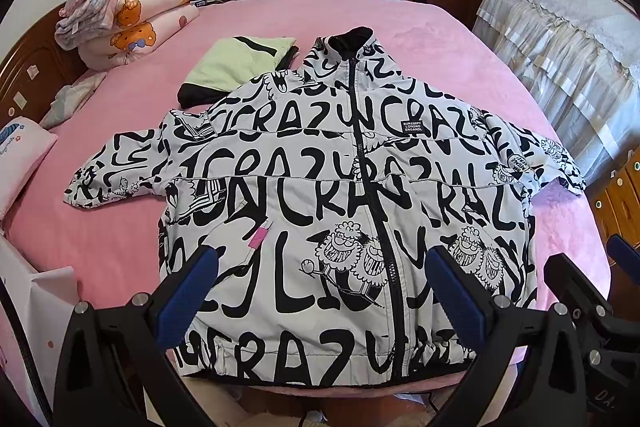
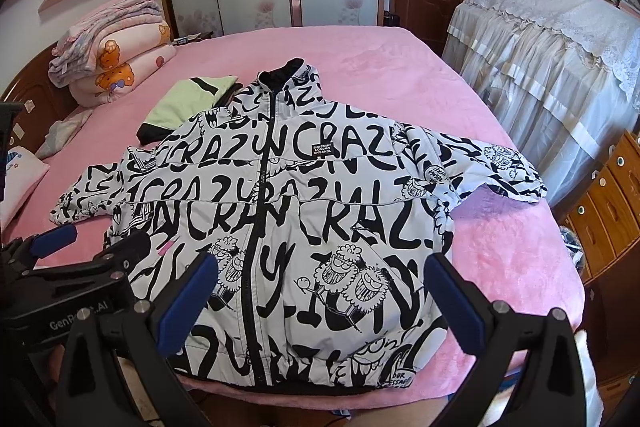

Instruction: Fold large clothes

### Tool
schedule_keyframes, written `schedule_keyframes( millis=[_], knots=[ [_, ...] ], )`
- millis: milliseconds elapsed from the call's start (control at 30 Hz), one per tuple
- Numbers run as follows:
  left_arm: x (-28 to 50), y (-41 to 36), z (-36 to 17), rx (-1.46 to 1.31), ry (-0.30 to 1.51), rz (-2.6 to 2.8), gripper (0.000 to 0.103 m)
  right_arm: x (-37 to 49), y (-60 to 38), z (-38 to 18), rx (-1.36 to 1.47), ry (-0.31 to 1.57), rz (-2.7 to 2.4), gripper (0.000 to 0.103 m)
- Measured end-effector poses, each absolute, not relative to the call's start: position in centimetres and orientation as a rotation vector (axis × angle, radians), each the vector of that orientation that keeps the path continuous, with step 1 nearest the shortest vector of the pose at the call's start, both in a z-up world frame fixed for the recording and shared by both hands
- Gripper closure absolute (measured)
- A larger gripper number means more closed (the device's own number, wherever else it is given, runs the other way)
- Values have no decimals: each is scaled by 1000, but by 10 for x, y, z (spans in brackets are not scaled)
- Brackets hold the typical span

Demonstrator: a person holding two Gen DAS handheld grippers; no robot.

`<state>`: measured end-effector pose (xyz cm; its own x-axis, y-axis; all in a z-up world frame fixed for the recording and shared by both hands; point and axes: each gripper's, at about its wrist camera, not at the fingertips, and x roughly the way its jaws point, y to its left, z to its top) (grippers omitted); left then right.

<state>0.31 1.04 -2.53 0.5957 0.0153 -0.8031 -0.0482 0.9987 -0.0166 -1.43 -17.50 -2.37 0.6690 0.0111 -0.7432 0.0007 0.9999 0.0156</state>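
Hem of jacket (image 1: 320, 187) nearest, collar pointing away, zipped, sleeves spread sideways on bed (image 1: 420, 39). Left gripper (image 1: 320, 291), right gripper (image 2: 320, 291) hovering above hem, jaws wide apart, empty.

Left gripper (image 1: 322, 267) and right gripper (image 2: 320, 269) side by side, jaws spread wide, seemingly holding nothing.

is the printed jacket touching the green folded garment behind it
Touching: in the left wrist view the jacket's shoulder overlaps the green garment's near edge, no pink sheet between them.
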Motion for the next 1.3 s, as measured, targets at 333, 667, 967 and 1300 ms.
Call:
schedule_keyframes(
  millis=[333, 667, 967, 1300],
  knots=[
    [4, 9, -25, -38, 935, 37, 1, -15, -175, -24, 18, 836, 7, 0],
    [4, 8, -25, -39, 936, 42, 1, -13, -177, -24, 21, 837, 10, 0],
    [0, 1, -25, -27, 918, 43, 1, -11, -177, -23, 22, 830, 14, 0],
    [21, -29, 11, 56, 798, 24, 1, 4, -208, -17, 75, 814, 34, 0]
  ],
)
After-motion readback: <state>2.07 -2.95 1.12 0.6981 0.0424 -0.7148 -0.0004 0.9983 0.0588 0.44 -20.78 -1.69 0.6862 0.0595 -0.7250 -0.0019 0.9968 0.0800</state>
